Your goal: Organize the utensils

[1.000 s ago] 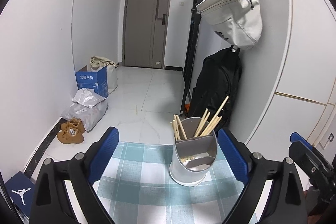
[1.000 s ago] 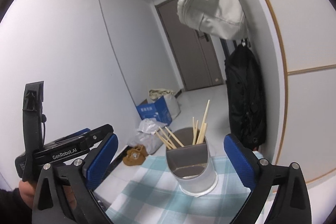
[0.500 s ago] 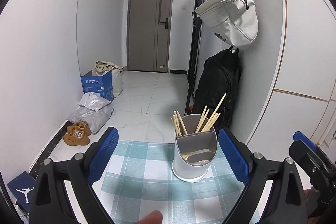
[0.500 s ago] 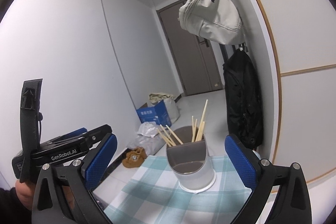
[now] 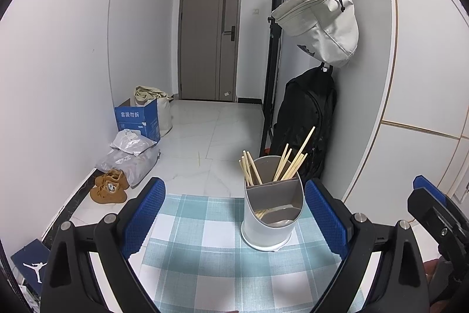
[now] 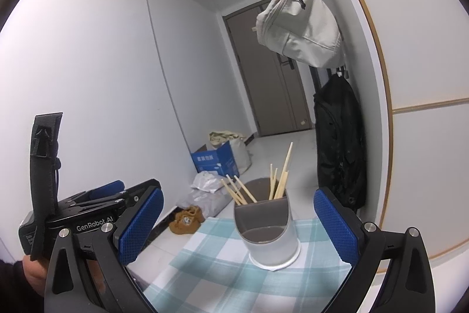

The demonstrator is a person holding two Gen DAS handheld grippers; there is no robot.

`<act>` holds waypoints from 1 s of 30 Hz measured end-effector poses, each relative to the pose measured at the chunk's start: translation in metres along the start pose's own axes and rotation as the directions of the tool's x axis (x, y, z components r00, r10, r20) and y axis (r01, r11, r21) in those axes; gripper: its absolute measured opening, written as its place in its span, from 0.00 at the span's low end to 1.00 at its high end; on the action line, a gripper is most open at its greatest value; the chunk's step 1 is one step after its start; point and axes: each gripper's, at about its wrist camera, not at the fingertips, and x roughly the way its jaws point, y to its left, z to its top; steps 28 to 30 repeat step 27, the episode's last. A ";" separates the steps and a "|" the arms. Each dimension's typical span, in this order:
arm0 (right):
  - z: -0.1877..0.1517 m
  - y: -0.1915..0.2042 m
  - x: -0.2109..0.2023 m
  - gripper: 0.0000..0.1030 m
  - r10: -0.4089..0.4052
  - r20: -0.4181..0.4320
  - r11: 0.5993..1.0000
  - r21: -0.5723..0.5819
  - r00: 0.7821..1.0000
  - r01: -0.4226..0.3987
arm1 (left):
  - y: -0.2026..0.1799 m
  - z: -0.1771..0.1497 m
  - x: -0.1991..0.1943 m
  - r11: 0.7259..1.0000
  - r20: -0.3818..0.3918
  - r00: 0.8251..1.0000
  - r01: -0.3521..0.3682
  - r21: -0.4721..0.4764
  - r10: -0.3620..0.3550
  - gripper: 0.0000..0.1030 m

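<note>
A white and grey utensil holder [image 5: 271, 213] [image 6: 268, 233] stands on the far part of a teal checked tablecloth [image 5: 205, 248] [image 6: 222, 275]. Several wooden chopsticks [image 5: 281, 163] [image 6: 275, 181] lean in its rear compartment; its low front compartment holds a few pale utensils that I cannot make out. My left gripper [image 5: 234, 222] is open and empty, its blue pads wide apart, short of the holder. My right gripper [image 6: 237, 228] is also open and empty, with the holder framed between its pads but farther off. The left gripper's body shows at the left of the right wrist view.
Beyond the table edge lies white tiled floor with brown shoes [image 5: 110, 189], plastic bags [image 5: 132, 154] and a blue carton [image 5: 137, 119]. A black backpack [image 5: 304, 119] and a pale bag [image 5: 322, 19] hang on the right wall close behind the holder. A grey door [image 5: 209, 34] closes the hallway.
Both grippers have drawn back and tilted up a little, so the holder sits slightly lower and farther in view. Both stayed open. A fingertip seen briefly at the bottom edge has nearly left the frame.
</note>
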 end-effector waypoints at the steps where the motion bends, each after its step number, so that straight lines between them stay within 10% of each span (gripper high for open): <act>1: 0.000 0.000 -0.001 1.00 -0.001 0.000 1.000 0.000 1.000 0.001 | 0.000 0.000 0.000 1.000 0.001 1.000 0.001 0.001 -0.001 0.91; 30: -0.011 -0.003 0.009 1.00 -0.009 -0.033 1.000 0.019 0.999 0.010 | 0.013 -0.018 0.012 1.000 -0.026 1.000 0.014 -0.025 -0.015 0.91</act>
